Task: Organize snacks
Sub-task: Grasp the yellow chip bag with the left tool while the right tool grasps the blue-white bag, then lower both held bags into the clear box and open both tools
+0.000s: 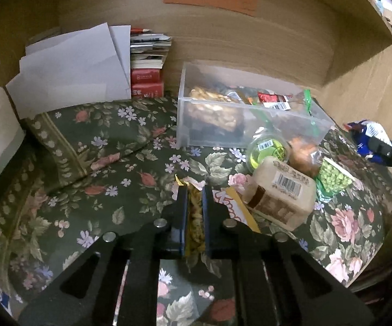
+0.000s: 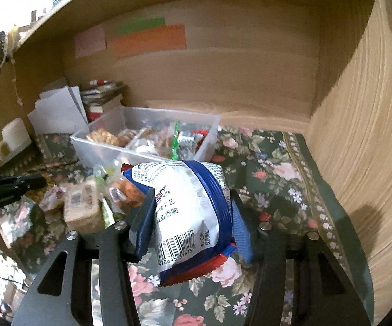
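My left gripper (image 1: 194, 190) is shut on a clear packet of yellow-brown snacks (image 1: 194, 217), held over the floral cloth. My right gripper (image 2: 192, 193) is shut on a blue and white snack packet (image 2: 187, 209) with a barcode, held above the cloth; it also shows in the left wrist view (image 1: 369, 138) at the far right. A clear plastic bin (image 1: 187, 125) with several snack packets stands at the back, and also shows in the right wrist view (image 2: 101, 146). In front of it lie a beige wrapped block (image 1: 280, 193), a green pea packet (image 1: 331, 179) and a yellow-green cup (image 1: 266, 149).
The floral cloth (image 1: 101, 176) covers the desk inside a wooden alcove. White papers (image 1: 73, 70) and stacked red books (image 1: 147, 81) stand at the back left. A wooden side wall (image 2: 359, 149) rises on the right. A white mug (image 2: 14, 135) sits at the left.
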A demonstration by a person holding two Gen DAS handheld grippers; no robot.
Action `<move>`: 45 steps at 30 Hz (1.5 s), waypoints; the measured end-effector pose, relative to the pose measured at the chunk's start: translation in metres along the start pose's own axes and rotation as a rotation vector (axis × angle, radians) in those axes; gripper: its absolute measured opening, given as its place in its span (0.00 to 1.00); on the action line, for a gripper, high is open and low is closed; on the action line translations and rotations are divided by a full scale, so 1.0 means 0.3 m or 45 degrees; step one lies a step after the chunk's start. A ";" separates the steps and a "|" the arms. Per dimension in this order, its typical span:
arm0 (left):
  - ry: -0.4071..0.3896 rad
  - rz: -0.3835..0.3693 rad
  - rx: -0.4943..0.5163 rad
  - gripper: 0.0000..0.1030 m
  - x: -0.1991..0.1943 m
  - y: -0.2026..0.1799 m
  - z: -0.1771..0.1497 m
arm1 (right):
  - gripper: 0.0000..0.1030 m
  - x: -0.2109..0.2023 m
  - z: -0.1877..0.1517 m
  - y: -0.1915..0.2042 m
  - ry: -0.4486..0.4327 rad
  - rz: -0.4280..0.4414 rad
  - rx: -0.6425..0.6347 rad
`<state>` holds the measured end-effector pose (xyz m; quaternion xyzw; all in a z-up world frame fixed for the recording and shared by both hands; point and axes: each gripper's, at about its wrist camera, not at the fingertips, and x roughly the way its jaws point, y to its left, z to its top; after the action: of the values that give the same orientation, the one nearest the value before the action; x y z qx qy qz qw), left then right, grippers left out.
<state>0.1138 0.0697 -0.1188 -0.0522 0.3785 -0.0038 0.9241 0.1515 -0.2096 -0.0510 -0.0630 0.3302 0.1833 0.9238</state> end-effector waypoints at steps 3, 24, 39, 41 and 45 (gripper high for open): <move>0.008 -0.015 -0.021 0.49 -0.004 -0.001 0.008 | 0.46 -0.012 0.004 0.007 -0.017 0.024 0.006; 0.069 -0.036 0.000 0.63 0.169 -0.023 -0.014 | 0.46 -0.037 -0.006 0.015 -0.027 0.031 0.019; -0.119 -0.026 0.025 0.55 0.027 -0.020 0.126 | 0.46 0.013 0.102 0.044 -0.091 0.056 -0.007; -0.152 -0.037 0.034 0.55 0.014 -0.030 0.168 | 0.46 0.024 0.127 0.054 -0.110 0.061 -0.015; -0.207 -0.059 0.051 0.55 -0.003 -0.053 0.255 | 0.46 0.052 0.173 0.075 -0.131 0.074 -0.037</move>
<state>0.1671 0.0611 -0.0626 -0.0425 0.3008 -0.0285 0.9523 0.1846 -0.1717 -0.0207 -0.0574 0.2811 0.2179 0.9328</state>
